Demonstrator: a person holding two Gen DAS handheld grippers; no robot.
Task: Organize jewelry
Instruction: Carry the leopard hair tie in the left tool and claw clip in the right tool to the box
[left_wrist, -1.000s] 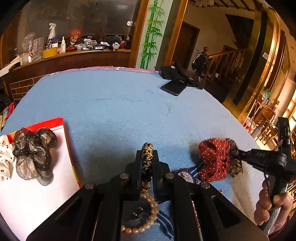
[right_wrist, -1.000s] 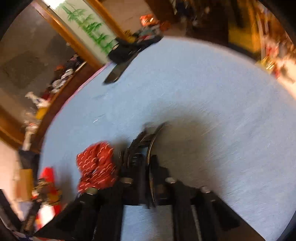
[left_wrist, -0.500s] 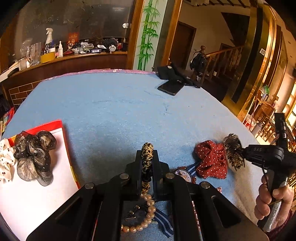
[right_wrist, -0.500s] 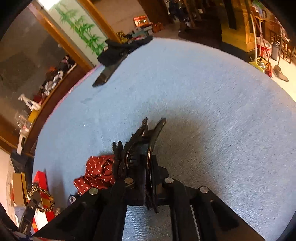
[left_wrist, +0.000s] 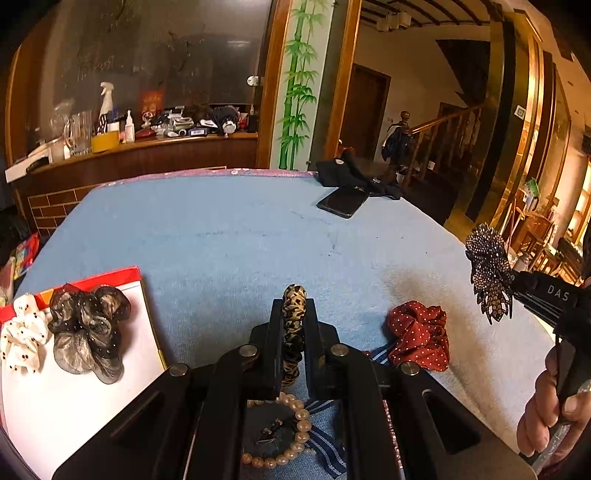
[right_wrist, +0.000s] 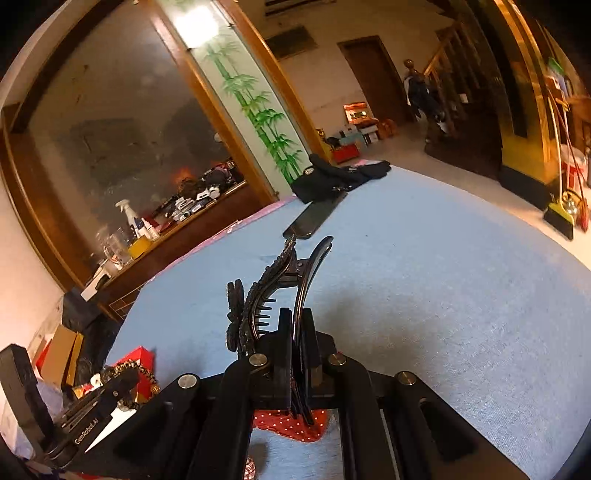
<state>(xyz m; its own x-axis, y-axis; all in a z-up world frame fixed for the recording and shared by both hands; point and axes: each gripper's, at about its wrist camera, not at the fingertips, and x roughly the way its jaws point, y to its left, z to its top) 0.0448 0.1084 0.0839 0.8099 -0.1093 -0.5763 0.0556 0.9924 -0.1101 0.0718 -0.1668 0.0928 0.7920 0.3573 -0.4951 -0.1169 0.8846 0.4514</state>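
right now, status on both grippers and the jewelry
Left gripper shut on leopard band. Right gripper shut on hair clip, lifted off the table. Red scrunchie lies below it, path clear.

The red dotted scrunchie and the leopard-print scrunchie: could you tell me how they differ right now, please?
The red dotted scrunchie lies loose on the blue tablecloth; the leopard-print scrunchie is clamped upright in the left tongs. The red one spreads out crumpled, the leopard one is pinched narrow. Red carries white dots, leopard tan-and-black spots. Both are fabric hair ties, not yet on the white tray.
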